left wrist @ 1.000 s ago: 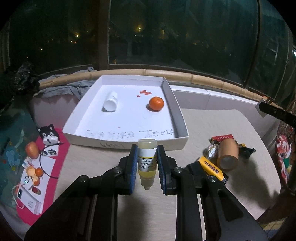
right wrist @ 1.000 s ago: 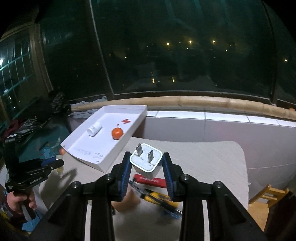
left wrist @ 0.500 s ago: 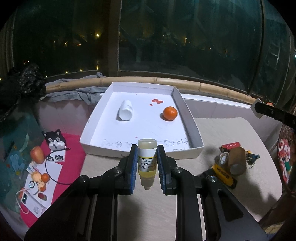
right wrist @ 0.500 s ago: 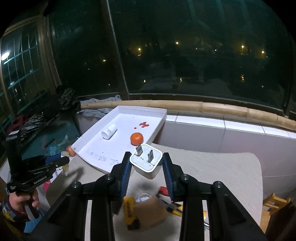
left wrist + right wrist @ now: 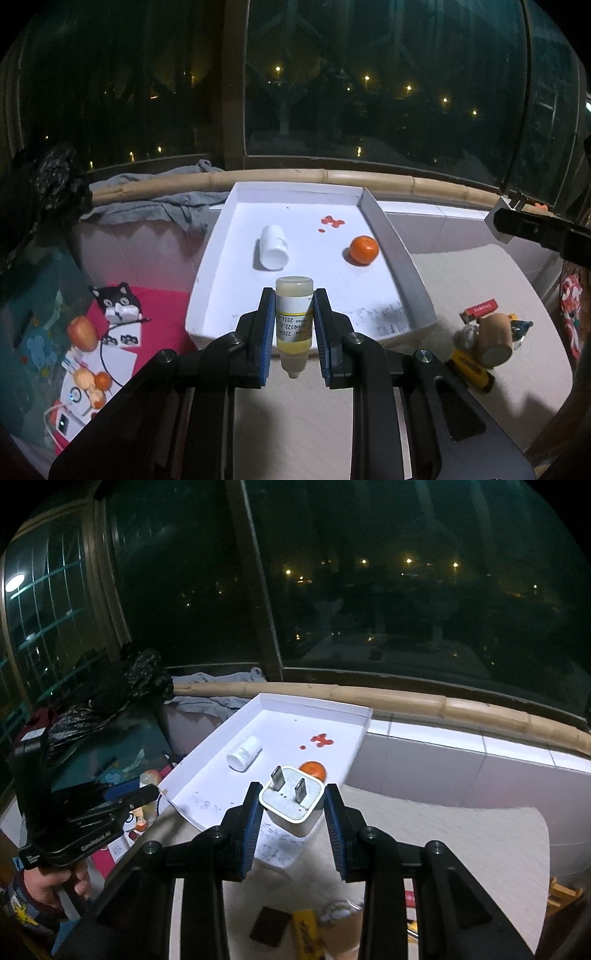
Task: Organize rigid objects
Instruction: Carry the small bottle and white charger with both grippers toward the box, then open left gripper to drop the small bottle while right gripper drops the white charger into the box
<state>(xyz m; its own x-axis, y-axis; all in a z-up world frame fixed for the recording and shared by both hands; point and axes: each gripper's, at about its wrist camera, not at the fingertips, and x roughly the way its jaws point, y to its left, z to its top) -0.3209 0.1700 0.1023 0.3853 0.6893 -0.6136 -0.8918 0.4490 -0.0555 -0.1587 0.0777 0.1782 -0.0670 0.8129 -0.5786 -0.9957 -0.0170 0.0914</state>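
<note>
The left gripper [image 5: 294, 328] is pinching a small dropper bottle [image 5: 294, 325] of yellowish liquid, nozzle pointing back toward the holder, above the near edge of a white tray [image 5: 402, 258]. The right gripper [image 5: 293, 810] is clamping a white two-prong charger plug [image 5: 291, 805], prongs facing up, over the tray's near corner. Inside the tray, a white pill bottle [image 5: 273, 247] is lying on its side and a tangerine [image 5: 364, 250] is sitting near the right wall. More clutter is resting on the beige counter [image 5: 461, 280].
</note>
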